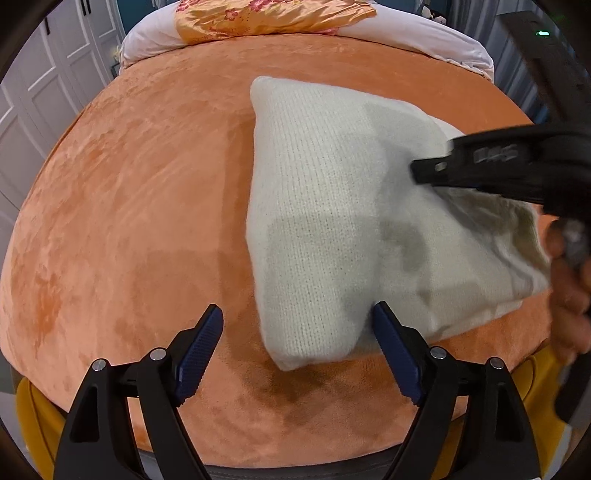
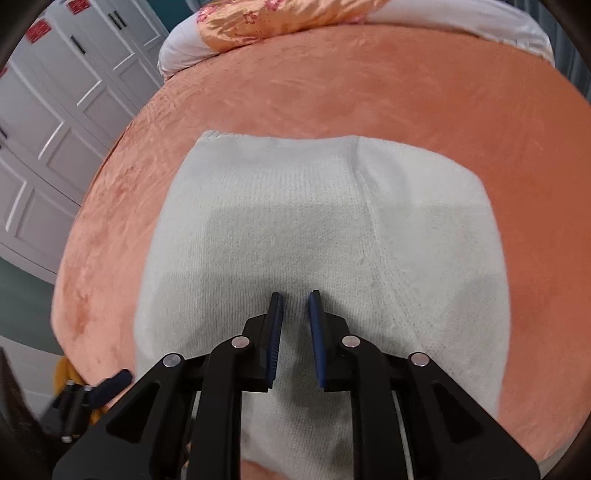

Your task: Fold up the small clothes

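A white knit garment (image 1: pixel 317 206) lies partly folded on the orange plush bed cover (image 1: pixel 129 221). My left gripper (image 1: pixel 297 308) stands open over its near corner, and the pads do not press on the cloth. My right gripper (image 2: pixel 295 294) is shut on a fold of the knit garment (image 2: pixel 295 229), which fills the narrow gap between its blue pads. In the left wrist view the right gripper (image 1: pixel 419 173) reaches in from the right, with the cloth's right side raised beneath it. One blue finger of the left gripper (image 2: pixel 109 384) shows at the lower left of the right wrist view.
An orange floral pillow (image 1: pixel 258 14) and white bedding (image 1: pixel 424 40) lie at the head of the bed. White wardrobe doors (image 2: pixel 55 129) stand to the left. A person's hand (image 1: pixel 569 288) holds the right gripper's handle. Yellow fabric (image 1: pixel 29 406) shows below the bed's near edge.
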Motion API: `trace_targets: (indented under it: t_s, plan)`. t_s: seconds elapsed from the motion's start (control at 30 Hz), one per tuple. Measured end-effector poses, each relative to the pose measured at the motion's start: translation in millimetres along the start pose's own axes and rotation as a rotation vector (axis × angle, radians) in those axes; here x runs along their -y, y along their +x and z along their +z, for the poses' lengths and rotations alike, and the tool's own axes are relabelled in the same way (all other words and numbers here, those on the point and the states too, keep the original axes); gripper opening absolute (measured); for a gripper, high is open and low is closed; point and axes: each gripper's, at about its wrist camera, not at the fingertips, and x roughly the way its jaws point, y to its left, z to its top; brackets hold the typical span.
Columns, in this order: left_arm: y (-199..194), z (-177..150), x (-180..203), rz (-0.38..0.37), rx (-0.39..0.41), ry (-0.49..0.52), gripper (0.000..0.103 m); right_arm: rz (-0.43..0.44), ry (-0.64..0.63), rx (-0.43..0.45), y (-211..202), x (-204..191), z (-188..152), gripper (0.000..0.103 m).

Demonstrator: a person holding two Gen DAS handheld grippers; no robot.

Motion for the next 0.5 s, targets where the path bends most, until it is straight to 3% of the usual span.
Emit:
trace_targets:
  t_s: [0.13, 0.2, 0.3, 0.4, 0.5]
  plan:
    - [-7.9, 0.5, -5.9, -0.026, 0.01, -0.01, 0.082, -0.021, 0.075, 0.155, -57.6, 25.5, -32.3, 0.017]
    - [-17.1, 3.1, -10.2, -0.042, 0.035, -0.033, 0.08, -0.028, 0.154, 0.204, -80.5, 51.1, -60.6, 0.026]
    - [-27.3, 12.7, -7.9, -0.076, 0.069, -0.046, 0.08, -0.013, 0.229, 0.185, -88.2, 75.7, -87.2, 0.029]
    - [-31.1, 24.4, 7.7, -0.089, 0.091, -0.022, 0.08, -0.021, 0.221, 0.119, -69.4, 78.2, -96.2, 0.029]
    - [-27.5, 27.7, 23.1, -0.093, 0.073, 0.006, 0.08, -0.032, 0.192, 0.1, -58.4, 71.2, -97.5, 0.013]
